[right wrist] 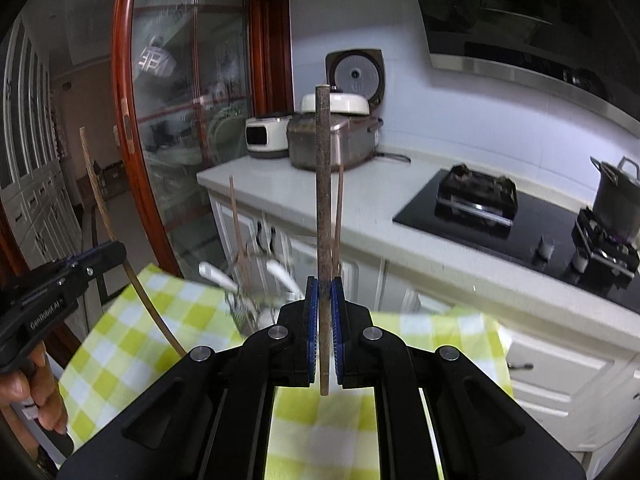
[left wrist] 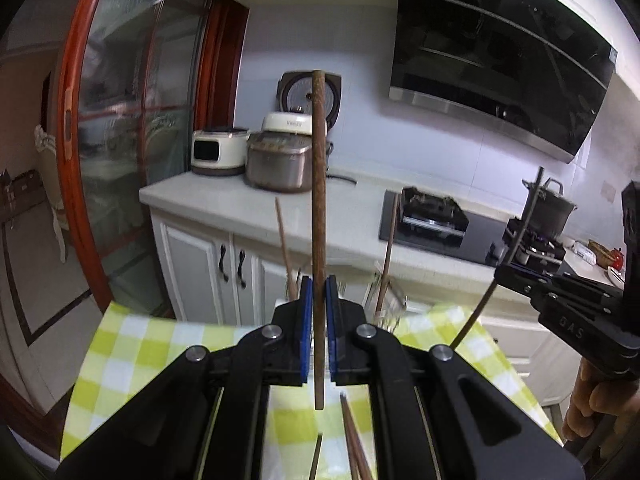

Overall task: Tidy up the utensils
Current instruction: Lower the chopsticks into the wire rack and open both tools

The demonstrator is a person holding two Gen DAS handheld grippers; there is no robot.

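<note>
My left gripper (left wrist: 319,286) is shut on a brown wooden chopstick (left wrist: 319,184) that stands upright between the blue pads. My right gripper (right wrist: 325,286) is shut on a darker chopstick (right wrist: 323,184), also upright. Each gripper shows in the other's view: the right one (left wrist: 516,276) with its chopstick (left wrist: 520,232), the left one (right wrist: 108,252) with its chopstick (right wrist: 96,188). A wire utensil holder (right wrist: 248,300) with several chopsticks and white-handled utensils stands on the green checked cloth (right wrist: 132,332) ahead. It also shows in the left wrist view (left wrist: 386,304). More chopsticks (left wrist: 352,440) lie on the cloth below my left gripper.
Behind the table runs a white counter (left wrist: 224,196) with rice cookers (left wrist: 280,160), a black gas hob (right wrist: 476,200) and a pot (right wrist: 616,196). A range hood (left wrist: 500,52) hangs above. A red-framed glass door (left wrist: 120,120) is at left.
</note>
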